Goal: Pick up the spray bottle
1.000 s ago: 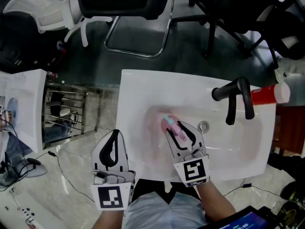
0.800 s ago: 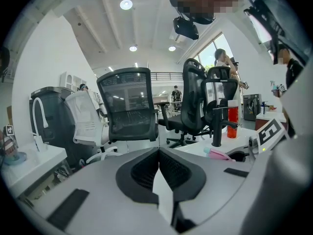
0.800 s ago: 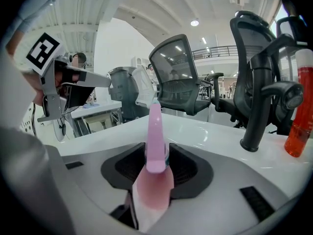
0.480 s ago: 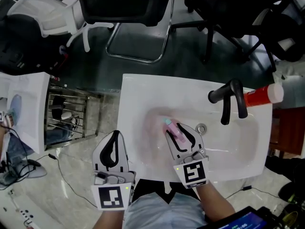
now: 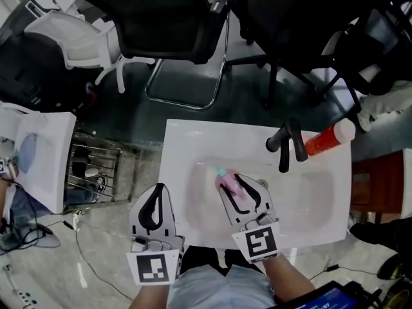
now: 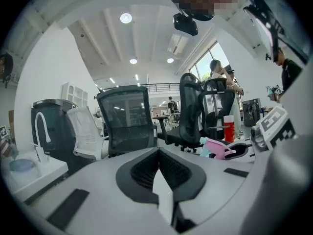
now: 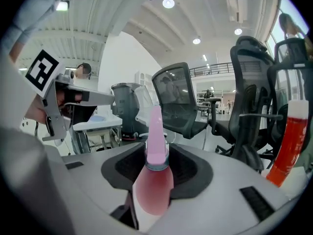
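Note:
The pink spray bottle (image 5: pixel 226 181) has a pale teal nozzle and sits lengthwise between the jaws of my right gripper (image 5: pixel 241 185), held above the white sink basin (image 5: pixel 182 148). In the right gripper view the bottle (image 7: pixel 154 180) fills the gap, its pink trigger head pointing forward, and the right gripper (image 7: pixel 156 168) is shut on it. My left gripper (image 5: pixel 154 193) hangs left of the sink's front edge with its fingertips together and nothing held. In the left gripper view that gripper (image 6: pixel 157 166) is shut, and the bottle (image 6: pixel 217 148) shows off to the right.
A black faucet (image 5: pixel 286 143) stands at the sink's back right, beside a red bottle with a white cap (image 5: pixel 325 138). Black office chairs (image 5: pixel 174 24) stand beyond the sink. A metal rack (image 5: pixel 90 163) and another white basin (image 5: pixel 32 153) are to the left.
Both grippers have risen. The right one has lifted the pink bottle up from the basin, and the sink now looks smaller and farther below.

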Demonstrator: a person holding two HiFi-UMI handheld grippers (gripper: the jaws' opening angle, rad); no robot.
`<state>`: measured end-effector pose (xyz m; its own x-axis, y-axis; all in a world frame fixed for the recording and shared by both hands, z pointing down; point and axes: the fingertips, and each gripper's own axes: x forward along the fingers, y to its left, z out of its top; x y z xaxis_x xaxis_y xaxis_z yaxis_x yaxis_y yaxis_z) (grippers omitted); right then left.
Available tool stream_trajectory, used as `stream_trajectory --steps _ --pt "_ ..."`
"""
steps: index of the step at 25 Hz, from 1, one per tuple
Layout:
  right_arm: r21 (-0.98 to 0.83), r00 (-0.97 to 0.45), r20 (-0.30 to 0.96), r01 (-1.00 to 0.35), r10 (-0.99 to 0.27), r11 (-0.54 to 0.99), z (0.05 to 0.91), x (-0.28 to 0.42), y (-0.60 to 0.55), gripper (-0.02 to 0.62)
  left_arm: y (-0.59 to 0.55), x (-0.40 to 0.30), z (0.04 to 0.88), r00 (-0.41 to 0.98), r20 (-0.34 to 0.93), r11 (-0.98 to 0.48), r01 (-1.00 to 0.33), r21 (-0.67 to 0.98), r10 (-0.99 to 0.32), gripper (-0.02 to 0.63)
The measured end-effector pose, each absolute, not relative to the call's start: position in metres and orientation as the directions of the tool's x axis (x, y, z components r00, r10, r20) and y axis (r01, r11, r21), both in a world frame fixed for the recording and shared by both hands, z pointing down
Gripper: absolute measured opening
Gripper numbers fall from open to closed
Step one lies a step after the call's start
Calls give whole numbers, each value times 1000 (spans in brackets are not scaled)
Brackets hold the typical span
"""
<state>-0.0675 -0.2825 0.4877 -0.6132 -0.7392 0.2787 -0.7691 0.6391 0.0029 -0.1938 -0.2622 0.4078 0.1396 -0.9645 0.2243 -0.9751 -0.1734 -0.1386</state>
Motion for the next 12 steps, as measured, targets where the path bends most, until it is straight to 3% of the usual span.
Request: stream_trajectory --steps 12 --pt "31 -618 155 -777 -771 629 407 -57 -262 160 -241 -173 360 167 119 -183 -973 -138 -979 15"
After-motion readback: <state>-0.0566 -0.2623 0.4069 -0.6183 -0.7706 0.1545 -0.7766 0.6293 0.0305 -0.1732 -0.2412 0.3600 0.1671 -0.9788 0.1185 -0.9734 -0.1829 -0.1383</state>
